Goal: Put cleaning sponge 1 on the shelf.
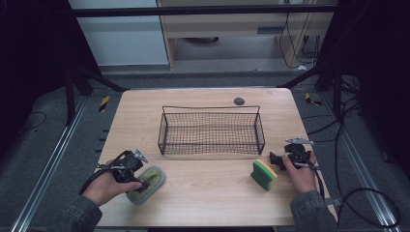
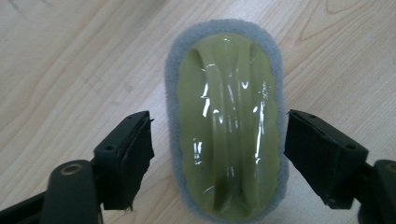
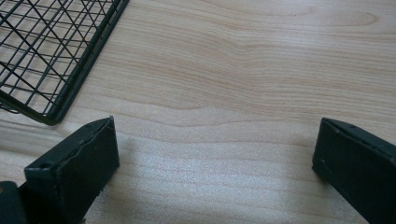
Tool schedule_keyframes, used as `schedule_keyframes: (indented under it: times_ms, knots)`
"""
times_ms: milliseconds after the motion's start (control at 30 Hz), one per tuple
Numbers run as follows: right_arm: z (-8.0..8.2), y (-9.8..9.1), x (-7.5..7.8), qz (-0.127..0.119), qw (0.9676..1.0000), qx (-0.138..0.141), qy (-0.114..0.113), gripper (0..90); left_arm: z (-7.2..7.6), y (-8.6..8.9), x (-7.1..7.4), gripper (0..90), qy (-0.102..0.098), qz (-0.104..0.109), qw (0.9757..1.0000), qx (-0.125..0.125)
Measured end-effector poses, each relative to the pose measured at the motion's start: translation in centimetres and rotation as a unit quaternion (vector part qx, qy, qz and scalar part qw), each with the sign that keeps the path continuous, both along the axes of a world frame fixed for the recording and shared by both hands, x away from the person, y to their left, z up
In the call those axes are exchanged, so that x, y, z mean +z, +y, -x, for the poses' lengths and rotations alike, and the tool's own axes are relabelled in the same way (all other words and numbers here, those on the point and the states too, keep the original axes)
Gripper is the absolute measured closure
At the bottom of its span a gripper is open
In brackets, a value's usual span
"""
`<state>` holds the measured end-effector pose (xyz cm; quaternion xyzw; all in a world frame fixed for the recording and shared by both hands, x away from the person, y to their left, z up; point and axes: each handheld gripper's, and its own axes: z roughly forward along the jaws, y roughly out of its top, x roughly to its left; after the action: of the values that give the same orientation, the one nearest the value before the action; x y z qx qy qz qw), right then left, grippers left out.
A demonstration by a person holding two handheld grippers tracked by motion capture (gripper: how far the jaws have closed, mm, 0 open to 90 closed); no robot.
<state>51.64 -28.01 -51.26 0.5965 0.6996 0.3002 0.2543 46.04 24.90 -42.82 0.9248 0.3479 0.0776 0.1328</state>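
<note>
Left tongs (image 2: 217, 154): apart, one jaw on each side of the scrubber pad (image 2: 226, 121) — small gaps remain, not yet clamped.
Scrubber pad: flat on the table (image 2: 60, 65), between the left tongs.
Right tongs (image 3: 215, 163): wide apart, nothing between.
Green sponge (image 1: 264, 174): just beside the right tongs.
Wire basket (image 1: 211, 131): beyond both tongs — mid-table.

Glossy plastic scrubber (image 2: 227, 126), fuzzy rim

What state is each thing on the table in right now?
Olive-green oval scrubber with grey felt pad: flat on table, between left gripper fingers, a gap on each side.
Green-and-yellow rectangular sponge: resting on table, ungripped.
Black wire mesh basket: upright, empty.
Right gripper: open, nothing between fingers.
</note>
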Motion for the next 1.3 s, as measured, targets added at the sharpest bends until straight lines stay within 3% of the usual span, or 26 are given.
schedule_keyframes:
  times_ms: [600, 733, 933, 1100, 1200, 1300]
  knots:
    - [0.0, 0.1, 0.0, 0.001, 1.0000, 0.005, 0.001, 0.7, -0.7, -0.6, -0.7, 47.7, 0.016, -0.008, 0.9998, -0.003]
    - [0.0, 0.1, 0.0, 0.000, 1.0000, 0.004, 0.001, 0.7, -1.0, -0.8, -0.6, 51.3, 0.019, 0.000, 0.9998, -0.003]
    - [0.0, 0.1, 0.0, 0.000, 1.0000, 0.004, 0.001, 0.7, -1.0, -1.0, -0.9, 59.0, 0.026, -0.008, 0.9996, -0.007]
    - [0.0, 0.1, 0.0, 0.001, 1.0000, 0.007, 0.000, 0.7, -0.9, -0.8, -0.8, 69.9, 0.024, 0.000, 0.9997, -0.009]
    - [0.0, 0.1, 0.0, 0.001, 1.0000, 0.008, 0.000, 0.7, -0.7, -0.5, -0.7, 70.3, 0.016, -0.004, 0.9998, -0.012]
    - [0.0, 0.1, 0.0, 0.000, 1.0000, 0.007, 0.001, 0.7, -0.4, -0.2, -0.3, 70.4, 0.003, 0.004, 0.9998, -0.018]
